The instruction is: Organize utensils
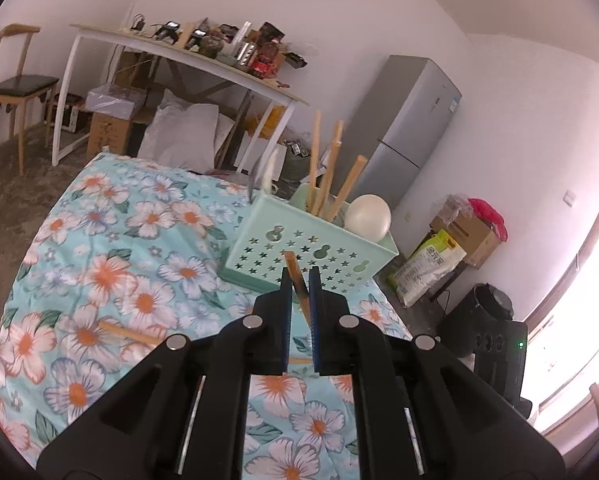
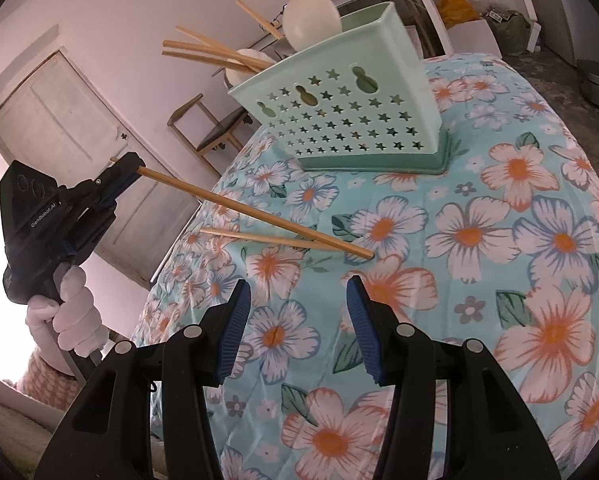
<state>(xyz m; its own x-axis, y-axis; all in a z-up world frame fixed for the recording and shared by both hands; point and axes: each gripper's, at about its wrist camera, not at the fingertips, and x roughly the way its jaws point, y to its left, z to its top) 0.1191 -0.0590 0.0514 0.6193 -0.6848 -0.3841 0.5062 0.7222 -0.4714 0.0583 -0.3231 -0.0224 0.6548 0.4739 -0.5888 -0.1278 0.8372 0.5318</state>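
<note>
The left gripper, at the frame's left edge, is clamped on one wooden chopstick, whose far tip touches the floral tablecloth at centre. The right gripper, lower centre, gapes wide and holds nothing. A second chopstick lies flat just beneath, and the mint utensil holder with chopsticks and a white spoon stands toward the top.

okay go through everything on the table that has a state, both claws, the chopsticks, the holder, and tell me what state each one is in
Left claw: shut on a wooden chopstick.
Held wooden chopstick: gripped near one end, slanting down, far tip at the floral tablecloth.
Loose wooden chopstick: lying flat on the cloth, under the held one.
Right claw: open, holding nothing.
Mint-green perforated plastic utensil holder: upright, already holding several chopsticks and a white spoon.
</note>
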